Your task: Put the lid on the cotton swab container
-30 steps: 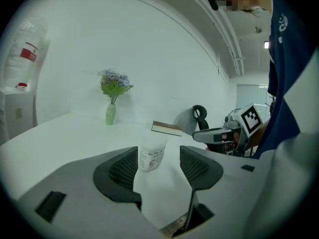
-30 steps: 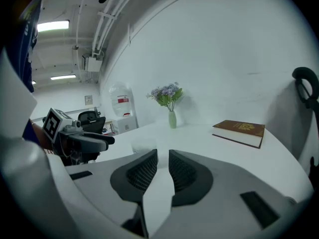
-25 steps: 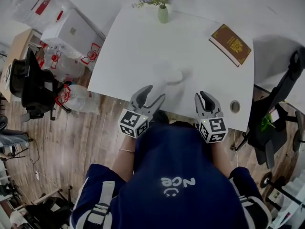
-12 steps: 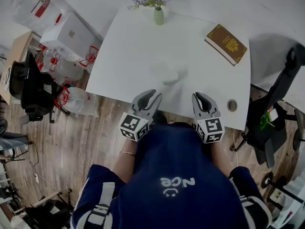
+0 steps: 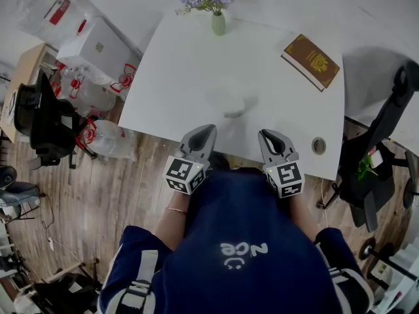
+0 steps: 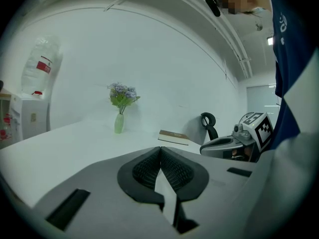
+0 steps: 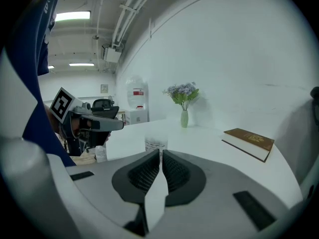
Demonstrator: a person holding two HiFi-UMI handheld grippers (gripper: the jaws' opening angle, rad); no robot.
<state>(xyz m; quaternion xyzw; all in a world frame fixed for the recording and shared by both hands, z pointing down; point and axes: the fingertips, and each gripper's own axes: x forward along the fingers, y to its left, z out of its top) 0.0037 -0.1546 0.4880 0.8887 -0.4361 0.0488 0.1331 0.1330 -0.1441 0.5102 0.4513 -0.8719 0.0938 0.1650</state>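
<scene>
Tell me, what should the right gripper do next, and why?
Probably open its jaws. The right gripper is shut and empty, and the clear cotton swab container sits just ahead on the white table, untouched.

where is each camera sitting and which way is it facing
Head view: on the person's head, looking steeply down at the white table; shows the person's navy top, the left hand-held gripper and the right hand-held gripper.
Left gripper view: rides the left hand-held gripper, looking across the table toward the vase; its jaws, just closed on nothing, fill the foreground.
Right gripper view: rides the right hand-held gripper, facing the cotton swab container; jaws shut, empty.
Shared: both gripper views show the vase, the book and the other gripper.
</scene>
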